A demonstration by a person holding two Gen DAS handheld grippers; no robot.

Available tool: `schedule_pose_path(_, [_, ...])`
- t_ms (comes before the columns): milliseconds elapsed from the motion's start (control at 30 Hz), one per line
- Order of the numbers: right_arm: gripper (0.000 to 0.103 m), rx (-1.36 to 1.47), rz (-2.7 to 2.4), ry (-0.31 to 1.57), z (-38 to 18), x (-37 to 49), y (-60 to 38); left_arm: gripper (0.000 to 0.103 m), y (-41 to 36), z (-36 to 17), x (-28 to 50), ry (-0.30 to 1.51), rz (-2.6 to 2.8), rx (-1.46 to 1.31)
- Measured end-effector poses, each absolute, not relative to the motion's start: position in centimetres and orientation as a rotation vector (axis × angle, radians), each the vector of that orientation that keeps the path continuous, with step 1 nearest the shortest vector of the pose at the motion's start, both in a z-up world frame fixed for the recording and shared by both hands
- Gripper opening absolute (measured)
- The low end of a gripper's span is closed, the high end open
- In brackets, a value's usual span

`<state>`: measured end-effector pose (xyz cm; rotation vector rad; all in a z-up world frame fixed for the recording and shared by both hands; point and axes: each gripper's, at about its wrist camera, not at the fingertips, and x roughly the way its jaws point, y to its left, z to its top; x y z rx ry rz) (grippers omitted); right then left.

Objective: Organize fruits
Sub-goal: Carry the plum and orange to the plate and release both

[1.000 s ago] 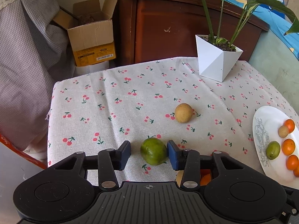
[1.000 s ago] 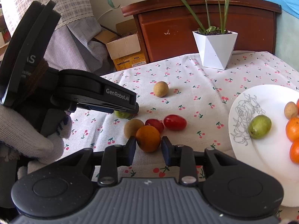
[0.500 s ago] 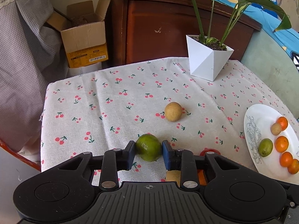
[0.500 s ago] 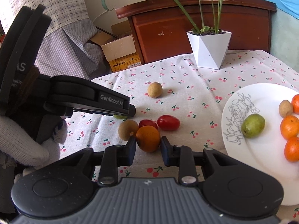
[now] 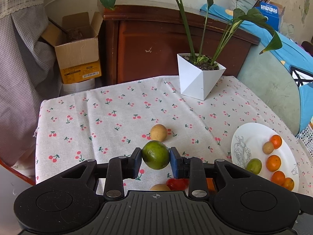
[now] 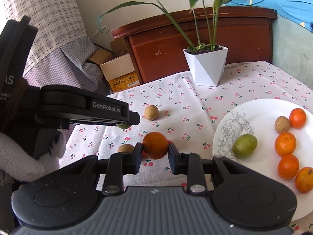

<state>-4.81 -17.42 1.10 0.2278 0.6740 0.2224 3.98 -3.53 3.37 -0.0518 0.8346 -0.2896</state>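
Note:
My left gripper [image 5: 156,161] is shut on a green lime [image 5: 156,154] and holds it above the cherry-print cloth. My right gripper [image 6: 154,154] is shut on an orange [image 6: 155,145], also lifted off the cloth. A tan round fruit [image 5: 158,132] lies on the cloth beyond the lime; it also shows in the right wrist view [image 6: 151,112]. Another tan fruit [image 6: 125,148] and a red fruit [image 5: 177,183] lie below the grippers. The white plate [image 6: 260,115] at the right holds several oranges, a tan fruit [image 6: 282,124] and a green fruit [image 6: 244,145].
A white angular plant pot [image 5: 199,78] stands at the table's far edge. A wooden cabinet [image 5: 166,39] and a cardboard box [image 5: 78,52] are behind the table. The left gripper's body [image 6: 78,105] and gloved hand [image 6: 23,160] fill the left of the right wrist view.
The left gripper closed on the lime and lifted it off the cloth. The right gripper lifted the orange and moved towards the plate.

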Motion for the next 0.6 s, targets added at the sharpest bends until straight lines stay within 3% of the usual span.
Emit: schedule_pose_path(600, [0.028, 0.324, 0.048, 0.525, 5.5, -6.3, -25.3, 0.028, -8.1, 6.4, 2.6, 0.764, -0.414, -0.051])
